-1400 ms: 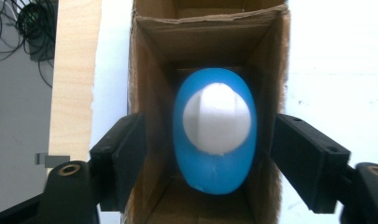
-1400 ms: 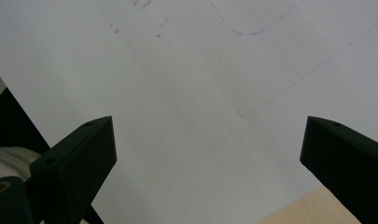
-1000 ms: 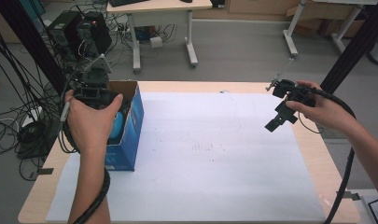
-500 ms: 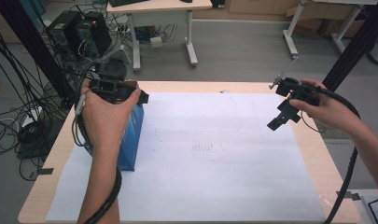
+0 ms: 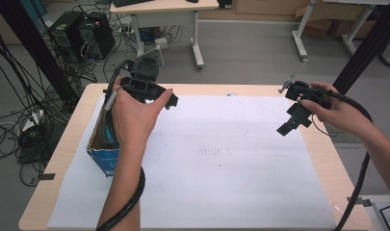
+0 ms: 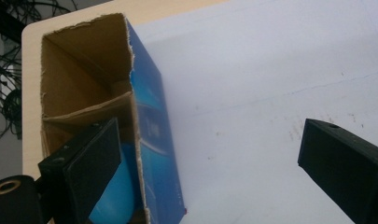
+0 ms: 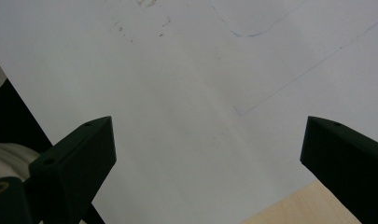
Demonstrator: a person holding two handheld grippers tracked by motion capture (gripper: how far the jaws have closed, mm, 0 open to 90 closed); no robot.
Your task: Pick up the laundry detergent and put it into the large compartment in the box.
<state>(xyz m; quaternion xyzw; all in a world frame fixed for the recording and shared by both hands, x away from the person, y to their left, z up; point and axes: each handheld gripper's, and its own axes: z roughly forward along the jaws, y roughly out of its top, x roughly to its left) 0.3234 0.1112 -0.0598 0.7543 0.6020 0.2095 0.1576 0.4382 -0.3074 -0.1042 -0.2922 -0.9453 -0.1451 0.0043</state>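
A blue cardboard box with its top torn open stands at the table's left edge. The left gripper view looks into the box: a brown divider crosses it and something round and blue lies inside. My left gripper hovers just right of the box's far end. Its jaws have just been opening, and this gripper holds nothing. My right gripper hangs over the right side of the white paper, open and empty; the same gripper looks down on bare paper.
A large white paper sheet with faint pen marks covers most of the wooden table. Cables trail from both grippers along the forearms. Beyond the far edge stand computer towers, tangled cables and another desk.
My left hand has moved to the right, from above the box's opening to just beside it, leaving the box top uncovered. The right gripper has stayed where it was.
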